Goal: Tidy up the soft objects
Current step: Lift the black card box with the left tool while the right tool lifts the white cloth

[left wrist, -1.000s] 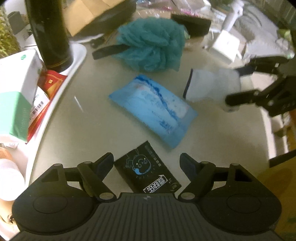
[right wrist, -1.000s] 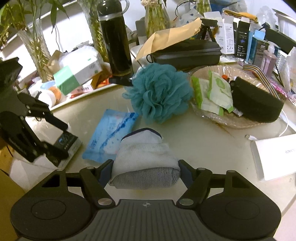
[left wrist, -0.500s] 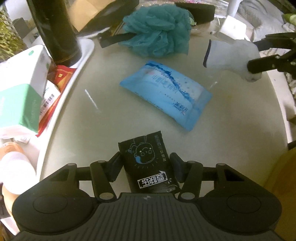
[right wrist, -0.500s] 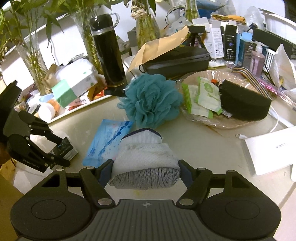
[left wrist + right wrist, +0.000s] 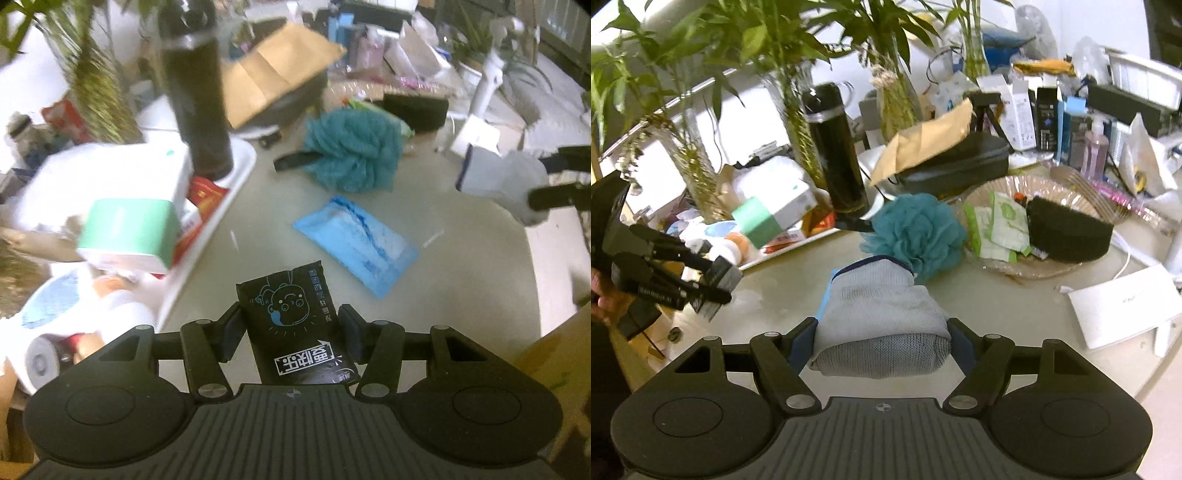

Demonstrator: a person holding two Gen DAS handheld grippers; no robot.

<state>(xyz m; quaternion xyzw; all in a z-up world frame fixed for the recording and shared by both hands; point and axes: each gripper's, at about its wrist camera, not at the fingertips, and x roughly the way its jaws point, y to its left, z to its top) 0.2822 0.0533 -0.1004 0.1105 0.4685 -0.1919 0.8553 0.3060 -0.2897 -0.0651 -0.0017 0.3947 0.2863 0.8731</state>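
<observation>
Left tool (image 5: 291, 332) pinches a black soft packet (image 5: 295, 325) by its sides, lifted off the counter (image 5: 480, 295). Right tool (image 5: 882, 339) is clamped on a rolled grey-white glove (image 5: 882, 314), also held above the counter. In the left wrist view the blue tissue pack (image 5: 358, 243) lies flat at about 1 o'clock from the packet, and the teal bath pouf (image 5: 354, 151) sits beyond it near 12 o'clock. Risks, as I judge them: the packet is slick film gripped only along its lower edges, so a quick swing may let it slide out. The glove bulges past the tool's fingers; part of it could sag and snag the pouf. Clutter crowds the far side, the tall black bottle (image 5: 834, 155) on the white tray (image 5: 236, 184) among it, and a wide sweep could knock it over. Both tools work close together, so a clash is possible.
</observation>
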